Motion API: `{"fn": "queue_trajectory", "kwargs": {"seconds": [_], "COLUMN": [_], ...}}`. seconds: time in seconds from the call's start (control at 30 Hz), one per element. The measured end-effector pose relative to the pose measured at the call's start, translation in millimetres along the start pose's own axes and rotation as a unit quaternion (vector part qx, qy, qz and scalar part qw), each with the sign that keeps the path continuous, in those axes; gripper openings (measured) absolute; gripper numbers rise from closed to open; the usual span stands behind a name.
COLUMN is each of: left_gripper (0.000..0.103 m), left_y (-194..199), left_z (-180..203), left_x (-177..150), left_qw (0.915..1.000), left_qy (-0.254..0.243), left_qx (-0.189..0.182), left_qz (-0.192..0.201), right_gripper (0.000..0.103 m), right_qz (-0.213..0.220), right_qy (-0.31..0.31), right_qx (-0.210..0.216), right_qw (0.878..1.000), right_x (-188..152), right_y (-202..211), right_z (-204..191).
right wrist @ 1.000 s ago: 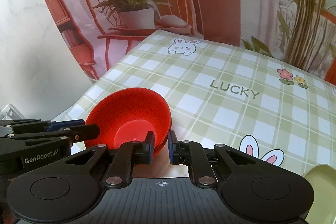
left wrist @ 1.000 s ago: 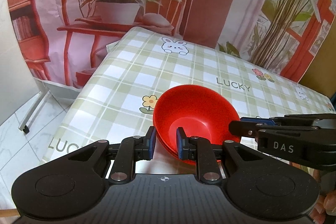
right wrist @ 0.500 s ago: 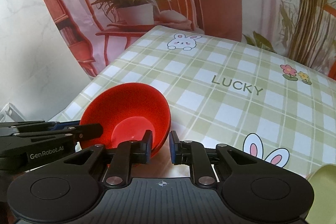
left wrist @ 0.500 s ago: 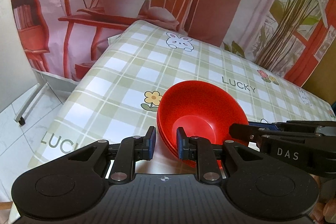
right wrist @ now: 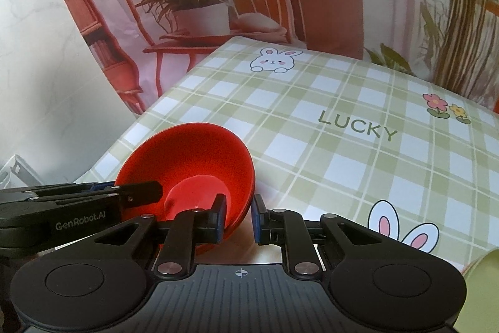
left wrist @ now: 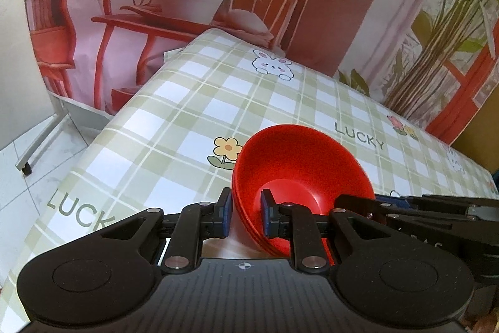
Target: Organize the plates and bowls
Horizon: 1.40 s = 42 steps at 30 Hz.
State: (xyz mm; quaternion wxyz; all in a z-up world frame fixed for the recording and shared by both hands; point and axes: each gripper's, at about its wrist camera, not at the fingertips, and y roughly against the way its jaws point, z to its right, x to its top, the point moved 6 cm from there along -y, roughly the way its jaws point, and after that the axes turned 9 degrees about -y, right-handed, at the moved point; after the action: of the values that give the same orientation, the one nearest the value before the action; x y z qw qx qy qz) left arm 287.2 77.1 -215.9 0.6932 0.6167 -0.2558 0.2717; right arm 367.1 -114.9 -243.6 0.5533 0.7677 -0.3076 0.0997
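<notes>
A stack of red bowls (left wrist: 299, 158) hangs tilted over the near edge of the checked tablecloth (left wrist: 187, 102), held from both sides. My left gripper (left wrist: 246, 209) has the stack's left rim between its blue pads, and its jaws are closing on it. In the right wrist view the same red bowls (right wrist: 193, 155) have their right rim clamped in my right gripper (right wrist: 238, 217), which is shut. Each gripper shows in the other's view: the right gripper (left wrist: 374, 205) at the bowls' far rim, the left gripper (right wrist: 140, 192) likewise.
The green checked table (right wrist: 343, 164) stretches ahead, printed with rabbits and flowers. A pale green dish (right wrist: 480, 286) peeks in at the lower right. A printed backdrop hangs behind the table. Floor tiles (left wrist: 37, 152) lie beyond its left edge.
My left gripper has rolled a little, and the bowls look more tilted in its view. Both grippers have stayed on the rims, in about the same place.
</notes>
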Motion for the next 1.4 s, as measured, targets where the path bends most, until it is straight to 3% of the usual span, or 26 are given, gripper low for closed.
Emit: {"fn": "queue_trajectory", "kwargs": {"seconds": [0.27,0.8,1.4], "left_gripper": [0.020,0.020,0.020], "left_y": [6,38,55], "left_z": [4,28,104], "left_x": [-2,-8,-12], "left_qw": [0.9999,0.9998,0.9993], "left_qy": [0.011,0.018,-0.032], "left_qx": [0.003,0.005,-0.019], "left_qz": [0.004,-0.004,-0.004], "right_gripper": [0.013,0.012,0.011], "right_qz": [0.005,0.046,0.107], "right_qy": [-0.021,-0.065,-0.117], "right_qx": [0.004,0.033,0.018], "right_qw": [1.000,0.996,0.987], "right_x": [0,-7,-16], "right_y": [7,58,120], "right_z": [5,18,85]}}
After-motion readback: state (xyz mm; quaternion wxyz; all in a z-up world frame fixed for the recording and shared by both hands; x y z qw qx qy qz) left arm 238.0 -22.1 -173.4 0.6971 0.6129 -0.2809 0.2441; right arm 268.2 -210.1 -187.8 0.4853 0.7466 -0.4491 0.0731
